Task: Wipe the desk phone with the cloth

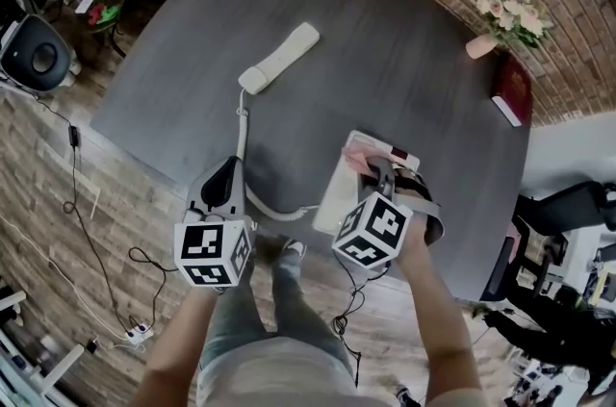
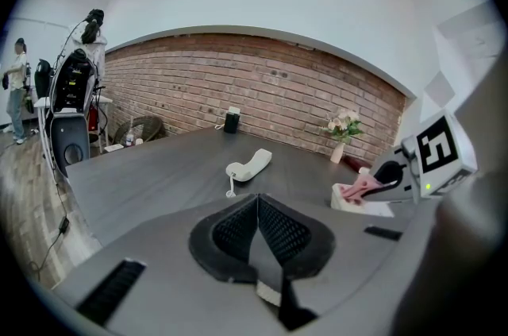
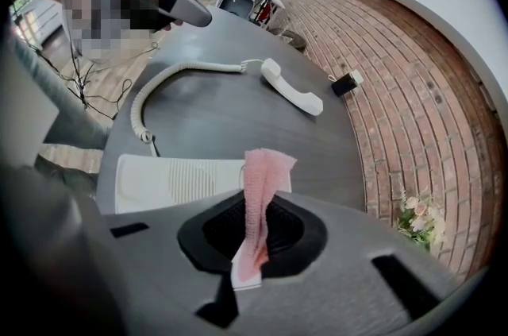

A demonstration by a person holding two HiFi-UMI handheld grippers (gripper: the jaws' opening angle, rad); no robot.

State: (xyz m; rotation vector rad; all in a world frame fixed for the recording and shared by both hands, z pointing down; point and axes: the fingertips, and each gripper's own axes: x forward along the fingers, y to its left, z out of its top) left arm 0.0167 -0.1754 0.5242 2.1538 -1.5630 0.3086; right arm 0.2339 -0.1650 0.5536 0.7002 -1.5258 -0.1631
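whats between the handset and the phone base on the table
Just the coiled cord, on otherwise bare table, seen best in the right gripper view.

Matt dark grey counter [image 1: 404, 78] with faint grain. Smooth white plastic desk phone [image 3: 171, 182]; pink, coarsely woven cloth [image 3: 259, 187].

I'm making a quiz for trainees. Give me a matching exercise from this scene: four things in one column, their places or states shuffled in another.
1 handset
2 cloth
3 left tool
4 phone base

A shut, empty
B pinched in the right tool
C on the table, off its base
D by the table's near edge

Pairs: 1-C, 2-B, 3-A, 4-D
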